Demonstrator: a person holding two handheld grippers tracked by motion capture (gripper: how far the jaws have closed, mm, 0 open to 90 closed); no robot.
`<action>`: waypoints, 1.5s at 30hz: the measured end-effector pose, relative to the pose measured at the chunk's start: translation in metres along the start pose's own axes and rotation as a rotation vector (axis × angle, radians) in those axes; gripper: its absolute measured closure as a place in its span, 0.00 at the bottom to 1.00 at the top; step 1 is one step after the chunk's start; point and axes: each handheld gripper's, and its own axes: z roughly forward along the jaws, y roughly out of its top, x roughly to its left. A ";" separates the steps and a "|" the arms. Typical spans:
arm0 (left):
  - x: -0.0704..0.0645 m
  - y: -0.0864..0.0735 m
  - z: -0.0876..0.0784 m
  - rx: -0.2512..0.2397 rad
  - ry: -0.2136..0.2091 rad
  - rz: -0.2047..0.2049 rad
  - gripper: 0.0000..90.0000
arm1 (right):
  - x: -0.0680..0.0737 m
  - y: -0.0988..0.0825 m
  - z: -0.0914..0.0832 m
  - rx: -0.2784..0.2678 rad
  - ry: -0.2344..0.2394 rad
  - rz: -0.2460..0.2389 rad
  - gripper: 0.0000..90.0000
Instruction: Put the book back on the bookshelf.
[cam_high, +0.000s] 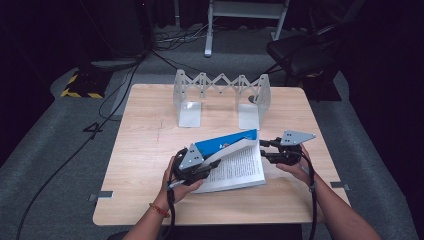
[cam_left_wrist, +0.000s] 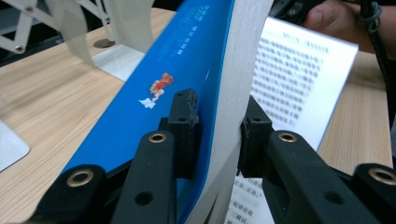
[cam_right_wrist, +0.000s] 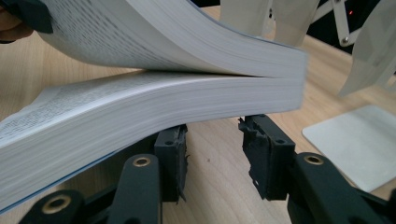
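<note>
In the high view, the open book (cam_high: 235, 162) lies on the wooden table (cam_high: 145, 150) near its middle. The left gripper (cam_high: 200, 162) lifts the blue cover (cam_high: 225, 141) and a wad of pages from the book's 9 o'clock side. The right gripper (cam_high: 267, 150) sits at the book's 3 o'clock edge. A grey folding bookend rack (cam_high: 220, 95) stands at 12 o'clock, well apart.

In the left gripper view, the left gripper (cam_left_wrist: 217, 135) is clamped on the raised half of the book (cam_left_wrist: 233, 70), one pad on the blue cover (cam_left_wrist: 154, 93), the other on the pages. A small cartoon figure (cam_left_wrist: 161, 85) is printed on the cover. The white lettering above it and the dense text on the open page (cam_left_wrist: 294, 79) are too blurred to read.

In the right gripper view, the right gripper (cam_right_wrist: 212, 151) has its jaws apart with bare table between them, below the book's fore-edge (cam_right_wrist: 187, 100), pads pressing on nothing.
</note>
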 end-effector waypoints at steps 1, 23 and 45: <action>-0.004 0.001 0.002 -0.003 -0.007 0.006 0.80 | 0.002 0.004 -0.001 -0.008 0.000 -0.004 0.67; -0.014 -0.008 -0.021 -0.085 0.016 -0.001 0.79 | 0.038 0.050 -0.019 -0.173 0.054 -0.052 0.62; 0.000 -0.015 -0.015 -0.087 -0.077 -0.077 0.79 | 0.040 0.059 -0.004 -0.203 0.046 -0.035 0.58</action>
